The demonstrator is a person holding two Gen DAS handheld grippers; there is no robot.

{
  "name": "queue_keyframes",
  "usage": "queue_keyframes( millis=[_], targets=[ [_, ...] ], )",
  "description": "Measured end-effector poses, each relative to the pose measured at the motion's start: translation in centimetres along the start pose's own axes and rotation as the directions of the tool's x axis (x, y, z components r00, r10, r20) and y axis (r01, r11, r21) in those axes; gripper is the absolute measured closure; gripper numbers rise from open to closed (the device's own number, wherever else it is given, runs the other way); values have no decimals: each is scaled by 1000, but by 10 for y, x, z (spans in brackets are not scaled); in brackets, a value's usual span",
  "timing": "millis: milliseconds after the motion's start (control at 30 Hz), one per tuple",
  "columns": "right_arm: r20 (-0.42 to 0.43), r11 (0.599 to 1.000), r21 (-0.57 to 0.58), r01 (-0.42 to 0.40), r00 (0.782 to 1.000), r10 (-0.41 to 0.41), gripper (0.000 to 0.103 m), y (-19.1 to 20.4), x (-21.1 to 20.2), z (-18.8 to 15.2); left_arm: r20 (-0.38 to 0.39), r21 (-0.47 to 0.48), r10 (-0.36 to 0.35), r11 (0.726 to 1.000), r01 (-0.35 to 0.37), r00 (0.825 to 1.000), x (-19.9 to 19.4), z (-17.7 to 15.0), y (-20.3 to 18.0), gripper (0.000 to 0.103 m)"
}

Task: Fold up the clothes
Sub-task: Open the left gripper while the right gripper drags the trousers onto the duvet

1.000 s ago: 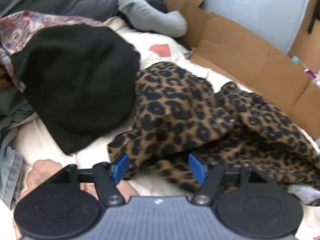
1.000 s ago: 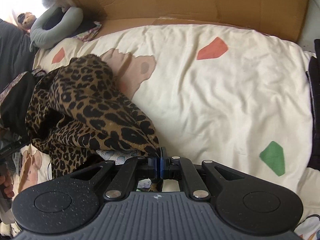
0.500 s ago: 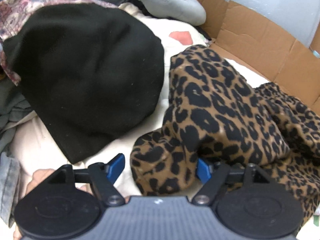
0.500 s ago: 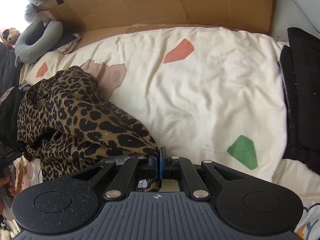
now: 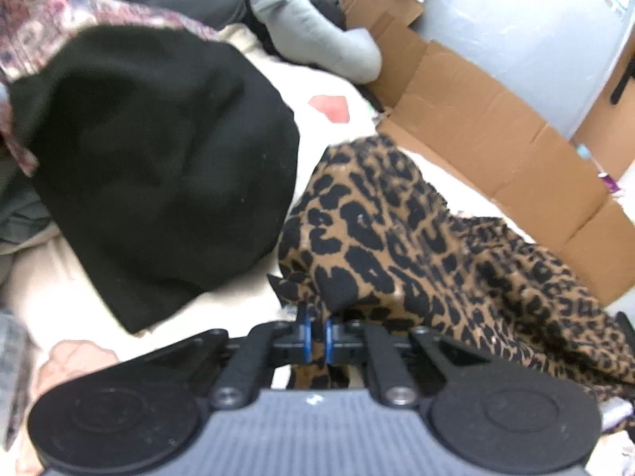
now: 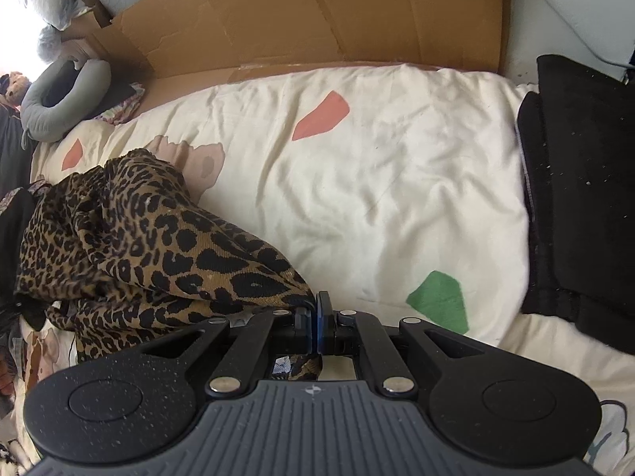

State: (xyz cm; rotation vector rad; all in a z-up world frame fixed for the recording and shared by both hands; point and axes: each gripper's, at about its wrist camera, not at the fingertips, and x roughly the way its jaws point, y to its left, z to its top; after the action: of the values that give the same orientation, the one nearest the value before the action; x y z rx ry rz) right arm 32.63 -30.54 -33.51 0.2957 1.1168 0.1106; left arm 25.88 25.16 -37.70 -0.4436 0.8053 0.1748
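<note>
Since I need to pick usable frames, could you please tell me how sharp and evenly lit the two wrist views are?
Left wrist view: soft with motion blur, the leopard cloth smeared, the black garment nearly featureless. Right wrist view: sharp, blown out at the top-left corner, the quilt evenly lit. Both bend straight lines at the edges.

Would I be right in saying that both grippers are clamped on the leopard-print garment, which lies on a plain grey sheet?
Not quite: the sheet is cream with coloured patches, as the right wrist view shows. Both the left gripper and right gripper are indeed clamped on the leopard-print garment.
</note>
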Motion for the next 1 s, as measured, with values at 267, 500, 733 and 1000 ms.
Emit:
queue_keyframes(
  millis=[267, 500, 733, 1000],
  targets=[
    [23, 1000, -10, 4, 1000, -4, 103, -8, -16, 4, -1, -2, -53, 999, 53, 999, -56, 17, -4, 97],
    [42, 999, -30, -10, 999, 11, 103, -5, -43, 3, -3, 30, -88, 996, 88, 996, -98, 31, -14, 98],
    [71, 999, -30, -33, 997, 35, 103, -3, -81, 0, 4, 61, -110, 992, 109, 994, -137, 46, -26, 98],
    [63, 998, -33, -46, 997, 48, 103, -11, -128, -19, -30, 77, -125, 989, 127, 992, -193, 37, -43, 98]
  ],
)
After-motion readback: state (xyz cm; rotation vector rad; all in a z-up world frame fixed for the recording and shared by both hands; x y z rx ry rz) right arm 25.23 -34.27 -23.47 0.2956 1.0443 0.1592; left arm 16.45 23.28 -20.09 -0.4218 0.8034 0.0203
